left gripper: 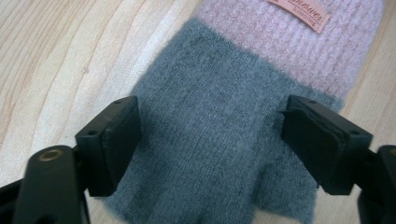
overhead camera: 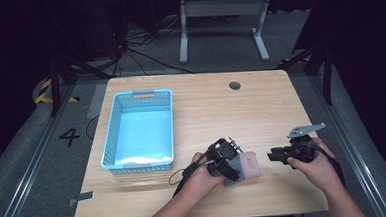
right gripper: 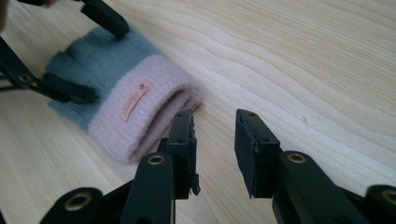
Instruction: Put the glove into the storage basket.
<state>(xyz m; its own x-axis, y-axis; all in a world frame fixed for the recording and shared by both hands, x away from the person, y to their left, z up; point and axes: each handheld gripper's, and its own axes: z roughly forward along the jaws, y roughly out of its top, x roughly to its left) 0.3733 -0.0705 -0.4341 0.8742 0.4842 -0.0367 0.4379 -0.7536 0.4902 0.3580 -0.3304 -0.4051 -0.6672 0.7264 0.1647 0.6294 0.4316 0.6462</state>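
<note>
A knitted glove (overhead camera: 246,166) lies flat near the table's front edge, grey at the finger end and pink at the cuff, with a small label (right gripper: 135,100) on the cuff. My left gripper (overhead camera: 232,174) stands open over the grey part (left gripper: 210,116), one jaw on either side of it, and the pads are not pressing it. From the right, my right gripper (overhead camera: 274,156) points at the pink cuff (right gripper: 140,121). It is open, with bare wood between its jaws (right gripper: 214,135), just short of the cuff's edge.
A light blue plastic basket (overhead camera: 135,95) stands on the left half of the wooden table (overhead camera: 221,112). A round cable hole (overhead camera: 235,85) sits near the far edge. A person's hands and forearms come in from the bottom.
</note>
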